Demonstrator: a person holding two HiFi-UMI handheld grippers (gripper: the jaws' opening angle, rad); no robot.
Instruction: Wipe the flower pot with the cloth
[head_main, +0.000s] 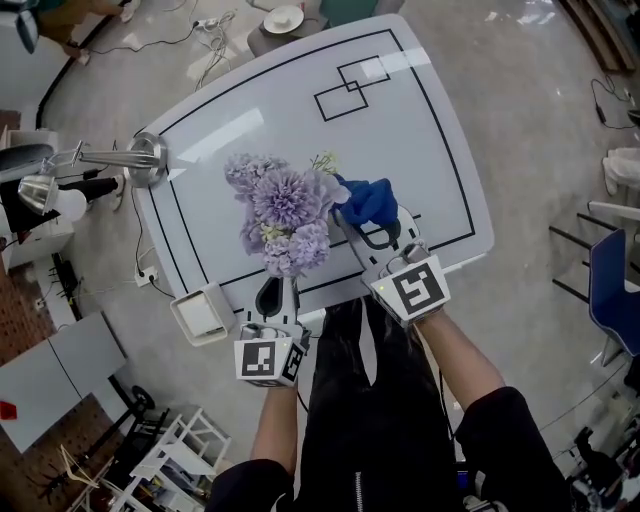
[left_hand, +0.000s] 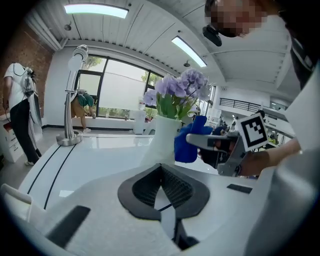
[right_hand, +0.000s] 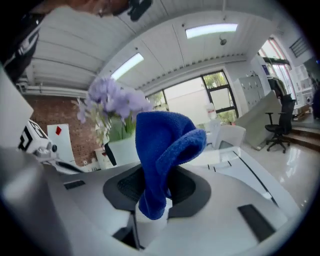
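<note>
A white flower pot (left_hand: 164, 136) with purple flowers (head_main: 283, 210) stands near the middle of the white table (head_main: 420, 120). My right gripper (head_main: 366, 226) is shut on a blue cloth (head_main: 368, 200), held at the pot's right side; whether it touches the pot I cannot tell. In the right gripper view the cloth (right_hand: 162, 150) rises folded out of the gripper (right_hand: 155, 189), with the pot (right_hand: 122, 150) just behind on the left. My left gripper (head_main: 272, 290) is shut and empty a little short of the pot, at the front edge. Its pads (left_hand: 150, 186) meet in the left gripper view.
A silver desk lamp (head_main: 140, 160) stands at the table's left corner. A small white box (head_main: 203, 313) hangs off the front left edge. A blue chair (head_main: 615, 290) is on the right. A person (left_hand: 20, 110) stands far left.
</note>
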